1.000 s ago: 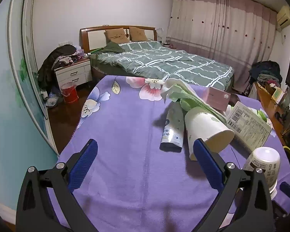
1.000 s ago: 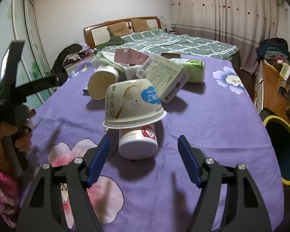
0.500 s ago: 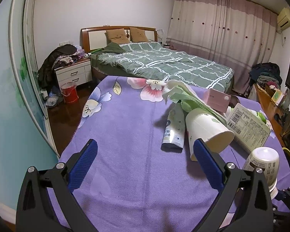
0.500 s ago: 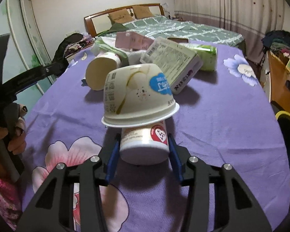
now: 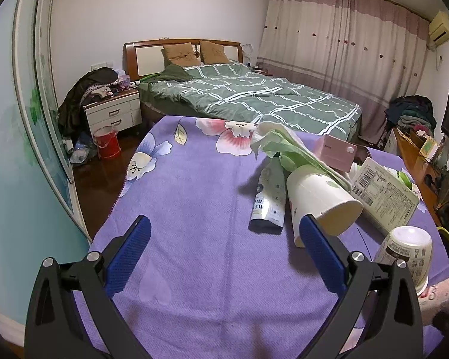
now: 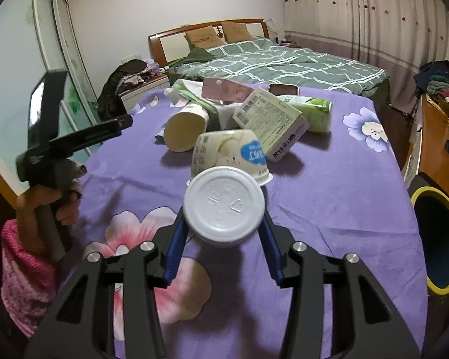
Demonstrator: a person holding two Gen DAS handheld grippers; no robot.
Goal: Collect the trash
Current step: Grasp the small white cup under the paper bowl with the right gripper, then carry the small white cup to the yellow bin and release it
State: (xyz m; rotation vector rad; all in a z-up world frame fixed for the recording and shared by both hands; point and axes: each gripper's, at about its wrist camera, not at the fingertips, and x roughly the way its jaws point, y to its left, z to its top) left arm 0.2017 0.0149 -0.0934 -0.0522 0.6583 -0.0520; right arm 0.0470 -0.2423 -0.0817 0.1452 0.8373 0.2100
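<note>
Gripping the white bottle, right gripper has tipped it base-first.

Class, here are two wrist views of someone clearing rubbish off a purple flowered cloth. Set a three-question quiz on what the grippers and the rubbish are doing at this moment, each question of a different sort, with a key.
1. True or false: the left gripper is shut on the tube.
2. What does the right gripper hold? A) white round container B) barcoded carton C) pink box
3. Fill in: the yellow-rimmed bin stands past the table's ___ edge in the right wrist view.

Key: 1 false, it is open over bare cloth; 2 A; 3 right.
</note>
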